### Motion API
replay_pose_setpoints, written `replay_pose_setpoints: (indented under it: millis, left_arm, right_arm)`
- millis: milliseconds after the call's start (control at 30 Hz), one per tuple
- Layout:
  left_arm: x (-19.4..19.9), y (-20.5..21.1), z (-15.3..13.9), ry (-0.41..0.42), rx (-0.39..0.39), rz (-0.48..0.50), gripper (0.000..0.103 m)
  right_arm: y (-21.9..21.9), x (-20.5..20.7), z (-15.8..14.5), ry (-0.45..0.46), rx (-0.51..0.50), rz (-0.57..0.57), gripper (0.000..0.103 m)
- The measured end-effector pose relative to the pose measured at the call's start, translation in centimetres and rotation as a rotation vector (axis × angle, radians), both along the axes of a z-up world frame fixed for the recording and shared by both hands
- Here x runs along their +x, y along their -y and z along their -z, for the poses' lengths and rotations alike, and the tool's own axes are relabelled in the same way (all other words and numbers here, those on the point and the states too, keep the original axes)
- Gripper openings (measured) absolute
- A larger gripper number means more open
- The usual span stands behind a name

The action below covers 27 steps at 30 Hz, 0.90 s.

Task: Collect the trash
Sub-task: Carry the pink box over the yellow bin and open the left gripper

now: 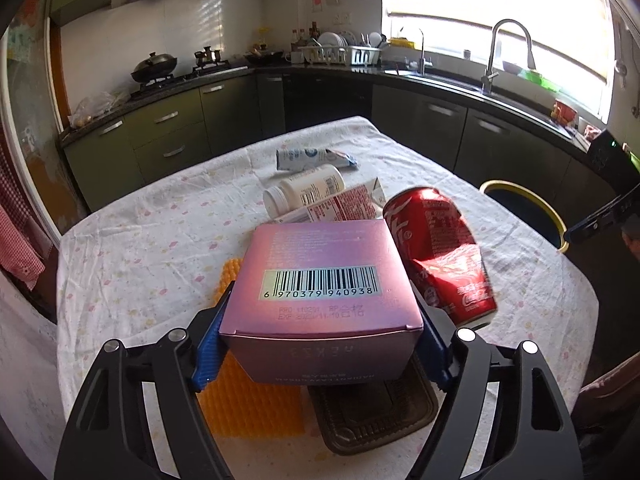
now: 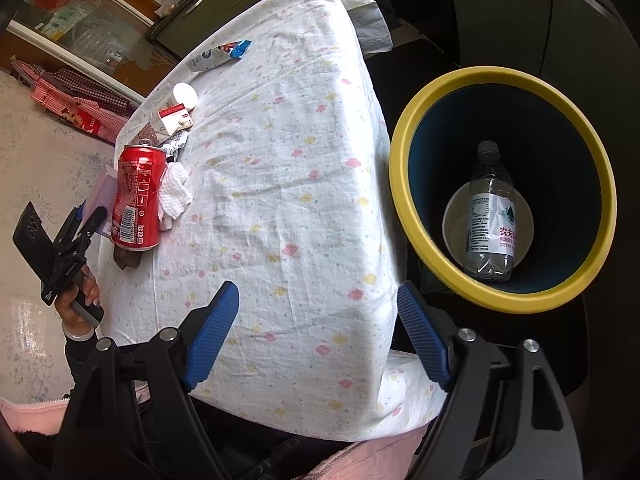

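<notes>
Pink carton (image 1: 320, 292): barcode side up, sitting between the blue pads of the left tongs (image 1: 322, 344); both pads lie against its side walls, so the tongs are grasping it.
Carton position: above an orange dimpled mat (image 1: 248, 408) and a dark plastic tray (image 1: 376, 416), near the front edge of the worktop (image 1: 140, 264); whether it is lifted clear of them I cannot tell.
Red can (image 1: 440, 252): dented, lying on its side just right of the carton, apparently touching its far corner.
White pill bottle (image 1: 304, 194): on its side beyond the carton, beside a red-and-white tube (image 1: 340, 206).
Grey-blue tube (image 1: 308, 159): farthest back on the floral cloth, apart from the bottle.
Crumpled tissue (image 2: 174, 196): resting against the can, seen in the right wrist view.
Right tongs (image 2: 318, 338): released, jaws wide with nothing between them, hanging over the cloth's near corner.
Bin (image 2: 404, 216): yellow rim, dark blue inside, standing just beside the worktop's edge.
Bin contents: a clear water bottle (image 2: 490, 208) lying across a white paper cup (image 2: 454, 224).
Person's hand (image 2: 78, 300): gripping the handle of the left tool at the left side of the worktop.
</notes>
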<state>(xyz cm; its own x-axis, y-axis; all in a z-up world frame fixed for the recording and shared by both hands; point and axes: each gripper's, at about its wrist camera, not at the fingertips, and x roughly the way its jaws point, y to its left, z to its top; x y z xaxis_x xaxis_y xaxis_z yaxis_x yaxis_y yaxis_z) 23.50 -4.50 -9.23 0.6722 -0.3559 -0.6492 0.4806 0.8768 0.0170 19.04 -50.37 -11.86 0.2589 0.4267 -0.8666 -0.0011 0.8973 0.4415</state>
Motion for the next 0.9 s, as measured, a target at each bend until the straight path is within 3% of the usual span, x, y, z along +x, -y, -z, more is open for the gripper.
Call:
replay_pose_setpoints:
  millis: [233, 533, 900]
  left_arm:
    - [-2.7, -0.1, -2.7, 0.053, -0.008, -0.004, 0.077]
    - [-6.2, 3.7, -6.0, 0.080, -0.018, 0.101, 0.077]
    - [-6.9, 15.9, -6.8, 0.058, -0.036, 0.369, 0.077]
  right_arm:
    - [-0.2, -0.4, -0.3, 0.016, 0.001, -0.006, 0.077]
    - [1.5, -1.8, -0.7, 0.048, 0.015, 0.031, 0.077]
    - [8.7, -5.1, 0.6, 0.079, 0.046, 0.192, 0.077]
